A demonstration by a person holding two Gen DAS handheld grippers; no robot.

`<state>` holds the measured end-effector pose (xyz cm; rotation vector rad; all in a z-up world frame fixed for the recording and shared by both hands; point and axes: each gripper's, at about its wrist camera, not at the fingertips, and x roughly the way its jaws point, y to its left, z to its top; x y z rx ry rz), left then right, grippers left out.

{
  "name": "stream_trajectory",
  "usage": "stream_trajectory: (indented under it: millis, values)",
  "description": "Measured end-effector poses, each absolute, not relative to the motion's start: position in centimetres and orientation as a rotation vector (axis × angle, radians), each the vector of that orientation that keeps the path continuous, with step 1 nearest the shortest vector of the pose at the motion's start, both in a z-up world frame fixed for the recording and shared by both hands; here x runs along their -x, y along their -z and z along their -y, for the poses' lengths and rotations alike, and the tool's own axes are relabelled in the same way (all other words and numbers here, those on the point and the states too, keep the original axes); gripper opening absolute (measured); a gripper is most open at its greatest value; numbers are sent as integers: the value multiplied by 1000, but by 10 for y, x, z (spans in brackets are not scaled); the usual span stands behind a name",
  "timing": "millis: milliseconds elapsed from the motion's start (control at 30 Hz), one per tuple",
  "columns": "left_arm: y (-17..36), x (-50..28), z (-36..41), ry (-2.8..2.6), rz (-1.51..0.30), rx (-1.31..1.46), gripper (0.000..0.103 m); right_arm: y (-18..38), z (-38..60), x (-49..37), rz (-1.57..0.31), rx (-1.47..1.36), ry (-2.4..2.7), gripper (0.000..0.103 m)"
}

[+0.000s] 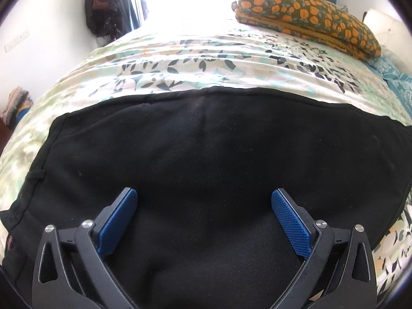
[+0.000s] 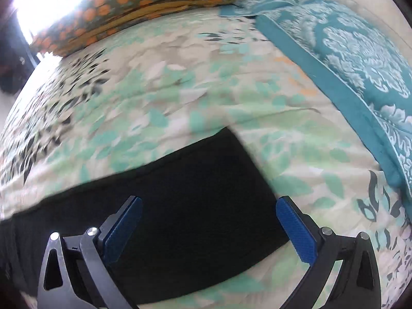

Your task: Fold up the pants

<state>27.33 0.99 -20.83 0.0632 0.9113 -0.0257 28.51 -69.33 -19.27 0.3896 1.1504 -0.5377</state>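
Black pants (image 1: pixel 206 154) lie flat on the floral bedsheet (image 1: pixel 195 61), filling the lower half of the left wrist view. My left gripper (image 1: pixel 204 195) is open, its blue pads (image 1: pixel 291 221) spread wide just above the middle of the fabric, holding nothing. In the right wrist view the narrow end of the pants (image 2: pixel 195 200) lies across the sheet (image 2: pixel 180 90), its end edge running diagonally. My right gripper (image 2: pixel 208 203) is open and empty over that end, with the right pad (image 2: pixel 296 231) past the fabric's edge. This view is motion-blurred.
A folded orange-flowered blanket (image 1: pixel 309 13) lies at the far side of the bed. A teal patterned pillow (image 2: pixel 360 56) lies at the right. A dark bag (image 1: pixel 103 13) hangs at the back left wall. A pile of clothes (image 1: pixel 18 105) sits at the left.
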Motion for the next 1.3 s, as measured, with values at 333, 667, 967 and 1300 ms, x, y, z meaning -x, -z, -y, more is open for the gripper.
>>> stream_trajectory:
  millis: [333,667,967,1300]
  values:
    - [212,-273,-9,21,-891,-69,103,198,725,-306,-1140,-498,492,6]
    - [206,-281,-8,18,-948,-73,103,50,598,-141,-897,-450,208,6]
    - [163,-247,-35,81,-1066,71,102,85,517,96,-847,-707,388,6]
    - [152,-271,6,280,-1179,258,102,84,511,104,-667,-756,489,6]
